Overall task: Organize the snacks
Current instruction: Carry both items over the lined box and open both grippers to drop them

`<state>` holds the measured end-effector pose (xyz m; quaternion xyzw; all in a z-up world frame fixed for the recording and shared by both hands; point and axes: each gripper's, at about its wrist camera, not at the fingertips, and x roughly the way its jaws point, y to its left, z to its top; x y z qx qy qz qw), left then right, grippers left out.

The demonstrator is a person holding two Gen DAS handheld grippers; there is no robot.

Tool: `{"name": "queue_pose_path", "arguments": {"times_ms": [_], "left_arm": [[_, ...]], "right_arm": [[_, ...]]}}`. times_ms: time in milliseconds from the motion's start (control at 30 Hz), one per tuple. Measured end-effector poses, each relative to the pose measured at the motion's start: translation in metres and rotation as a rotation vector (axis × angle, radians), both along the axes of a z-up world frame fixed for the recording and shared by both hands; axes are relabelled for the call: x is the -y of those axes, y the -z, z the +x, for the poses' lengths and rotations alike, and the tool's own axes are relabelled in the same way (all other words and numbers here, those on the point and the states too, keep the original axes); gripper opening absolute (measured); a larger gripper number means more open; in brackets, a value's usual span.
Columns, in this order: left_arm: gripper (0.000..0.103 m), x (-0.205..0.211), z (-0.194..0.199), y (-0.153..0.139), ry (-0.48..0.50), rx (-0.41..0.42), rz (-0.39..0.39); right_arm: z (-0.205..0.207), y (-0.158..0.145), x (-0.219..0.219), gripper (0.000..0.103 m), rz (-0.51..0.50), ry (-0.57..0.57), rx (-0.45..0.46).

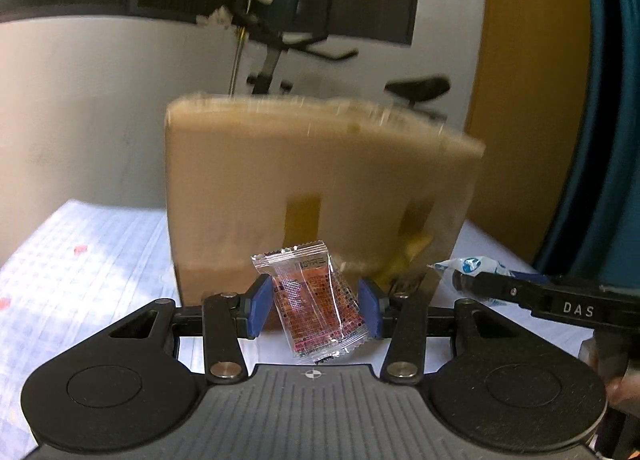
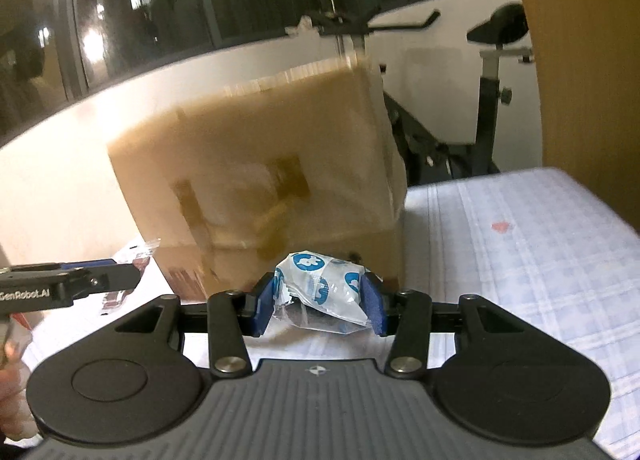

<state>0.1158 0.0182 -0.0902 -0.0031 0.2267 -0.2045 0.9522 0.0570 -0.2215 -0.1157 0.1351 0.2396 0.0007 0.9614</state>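
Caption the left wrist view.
Left gripper clamps a clear red-printed snack packet before a tan cardboard box.

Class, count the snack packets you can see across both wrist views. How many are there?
2. A red packet is pinched in the left gripper; a blue-and-white packet is pinched in the right gripper. Both are in front of the box, which may hide more.

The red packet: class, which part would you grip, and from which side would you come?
Grip the flat middle of the red packet, pads on its two long side edges, coming from the open front, away from the box. It is thin and crinkly; its crimped ends would slip. The left gripper holds it so.
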Motion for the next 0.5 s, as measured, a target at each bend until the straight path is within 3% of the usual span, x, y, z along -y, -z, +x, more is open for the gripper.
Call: {"name": "queue_pose_path", "arguments": {"times_ms": [333,500], "left_arm": [[0.05,0.009,0.016,-0.076,0.06,0.173,-0.024],[0.05,0.024,0.05,-0.1,0.087,0.192,-0.011]], "right_arm": [[0.001,-0.086,-0.002,0.049,-0.017,-0.065,0.213],[0.033,-0.113,0.001,0.049,-0.064,-0.095,0.238]]}}
